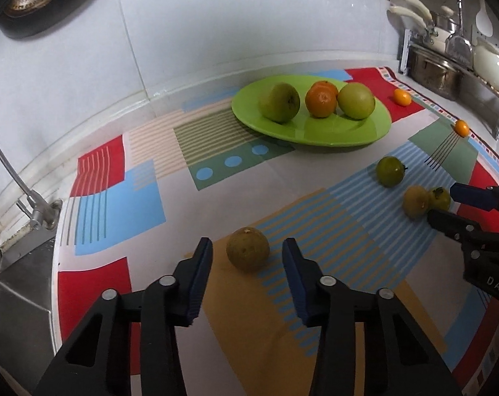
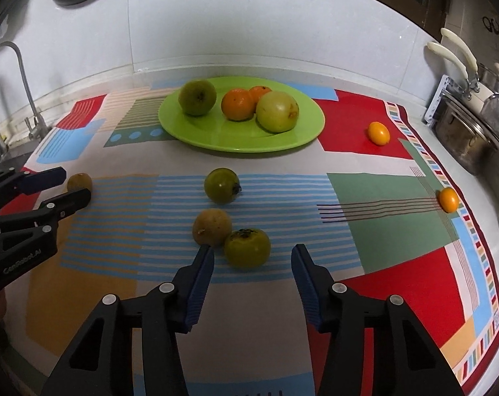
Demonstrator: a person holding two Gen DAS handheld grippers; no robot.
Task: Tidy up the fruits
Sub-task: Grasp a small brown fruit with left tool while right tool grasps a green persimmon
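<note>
The green persimmon (image 2: pixel 247 247) nearest the right claw (image 2: pixel 252 257) touches a brownish round fruit (image 2: pixel 212 226) on its left, and that contact is the main risk. As I judge it, the claw's left finger (image 2: pixel 201 264) could nudge the brown fruit as it closes and send either one rolling over the patterned cloth (image 2: pixel 381 290). The persimmon lies just ahead of the wide-spread fingers, nearer the left one, so the grip looks off-centre.

In the left wrist view, a second brownish fruit (image 1: pixel 248 248) sits between and slightly beyond the tips of the left claw (image 1: pixel 248 254), also spread wide and holding nothing. Being round on a smooth cloth, it could squirt forward if pinched short of its widest part.

Another green persimmon (image 2: pixel 221 185) lies farther toward the green plate (image 2: pixel 196 132), which carries several fruits at the table's back. Two small orange fruits (image 2: pixel 379 133) (image 2: pixel 448 199) rest toward the table's right edge.
</note>
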